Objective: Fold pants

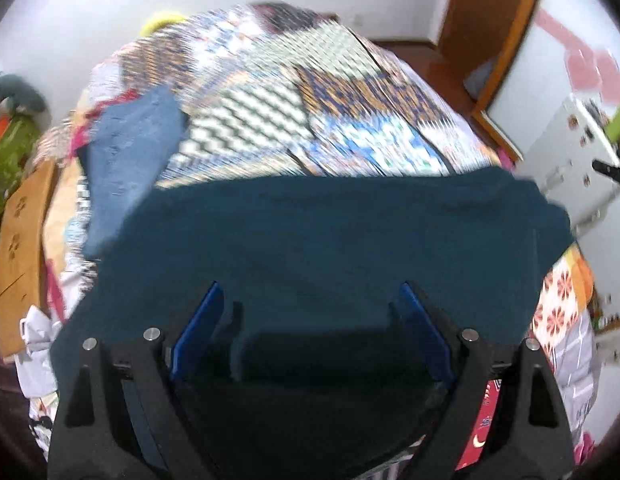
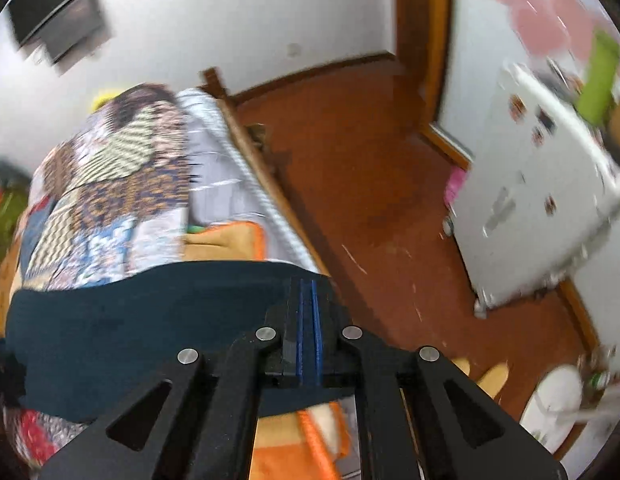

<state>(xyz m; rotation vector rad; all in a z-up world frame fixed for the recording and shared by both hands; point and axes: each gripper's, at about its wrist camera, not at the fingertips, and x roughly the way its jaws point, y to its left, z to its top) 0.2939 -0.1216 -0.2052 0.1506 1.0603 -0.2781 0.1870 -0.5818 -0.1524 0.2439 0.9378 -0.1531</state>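
Observation:
The dark teal pants (image 1: 318,240) lie spread across the patchwork bed cover, reaching from left to right. My left gripper (image 1: 310,292) hovers over their near middle, its blue pads (image 1: 201,320) wide apart and nothing pinched between them. In the right wrist view the pants (image 2: 129,328) stretch away to the left. My right gripper (image 2: 308,282) sits at their far right edge with its blue pads pressed together, shut on that edge of the cloth. Both views are blurred by motion.
A lighter blue garment (image 1: 129,160) lies on the bed cover (image 1: 310,92) beyond the pants at the left. An orange blanket (image 2: 229,240) is near the bed's wooden edge (image 2: 269,184). Red-brown floor (image 2: 370,184) and a white cabinet (image 2: 538,208) lie to the right.

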